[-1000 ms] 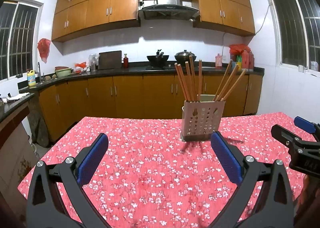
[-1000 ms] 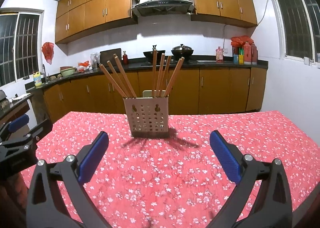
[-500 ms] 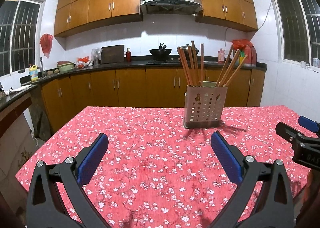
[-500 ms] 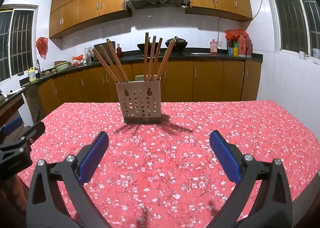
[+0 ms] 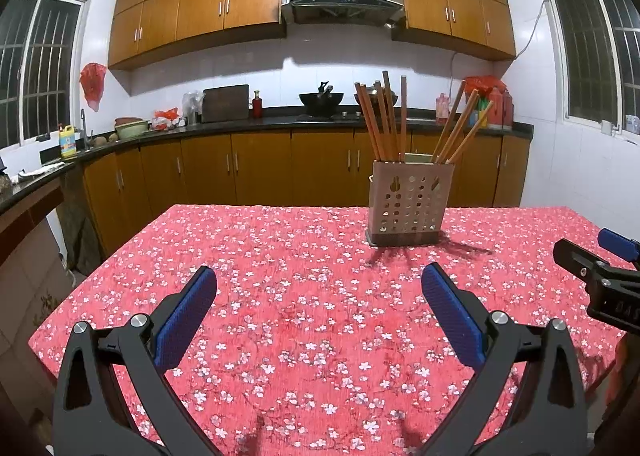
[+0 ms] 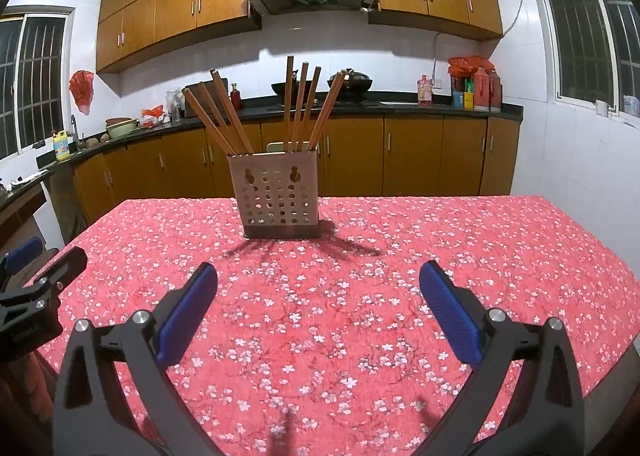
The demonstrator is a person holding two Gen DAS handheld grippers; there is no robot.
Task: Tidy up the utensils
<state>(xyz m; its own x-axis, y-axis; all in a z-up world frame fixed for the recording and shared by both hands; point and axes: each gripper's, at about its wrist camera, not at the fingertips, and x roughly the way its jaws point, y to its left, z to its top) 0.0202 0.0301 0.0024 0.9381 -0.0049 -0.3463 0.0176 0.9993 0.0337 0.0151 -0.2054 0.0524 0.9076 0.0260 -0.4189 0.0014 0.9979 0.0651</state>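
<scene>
While both tools (image 5: 319, 290) (image 6: 319, 283) stay spread w/ nothing held, chopstick holder (image 5: 407, 203) looks farther off vs. before.

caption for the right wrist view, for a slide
Open right gripper faces a perforated chopstick holder on a floral tablecloth.

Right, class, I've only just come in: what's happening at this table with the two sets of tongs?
A person holds a set of tongs in each hand above a table with a red flowered cloth. The left tongs and right tongs are both open and hold nothing. Wooden chopsticks stand in a perforated holder on the cloth, leaning in two bunches. No loose utensils show on the cloth, so the sorting looks done or paused.
</scene>
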